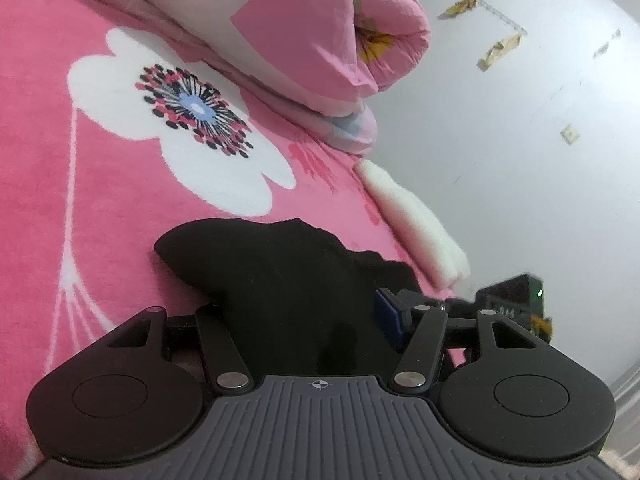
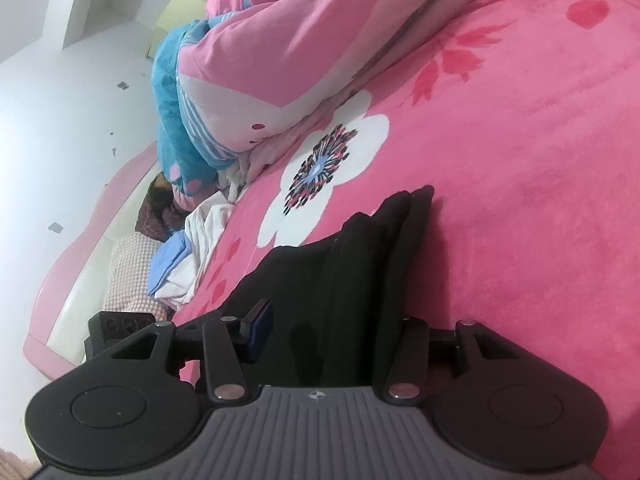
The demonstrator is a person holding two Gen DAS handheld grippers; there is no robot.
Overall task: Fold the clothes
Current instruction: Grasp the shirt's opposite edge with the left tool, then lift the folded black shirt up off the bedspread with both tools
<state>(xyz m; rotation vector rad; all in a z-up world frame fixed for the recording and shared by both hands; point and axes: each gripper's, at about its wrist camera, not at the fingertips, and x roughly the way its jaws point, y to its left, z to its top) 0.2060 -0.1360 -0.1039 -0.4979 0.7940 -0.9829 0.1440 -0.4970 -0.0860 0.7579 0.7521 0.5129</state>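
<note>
left wrist view: left tool [image 1: 304,320] and right tool [image 2: 332,332] each grip the bunched black garment [image 1: 272,272] over the bed [image 1: 80,208]; thick, uneven folds could slip free.

The left wrist fisheye camera sits directly behind the left gripper [image 1: 296,320] and looks forward and slightly downward along its fingers, low and close over the pink fleece blanket with white flower print [image 1: 100,200], toward a white wall [image 1: 520,140]. The right wrist fisheye camera sits likewise behind the right gripper [image 2: 336,332], with its picture strongly rolled. Both views share the black folded fabric garment [image 1: 280,280] between the fingers, the printed flower, and the rolled pink quilt [image 1: 320,32].
</note>
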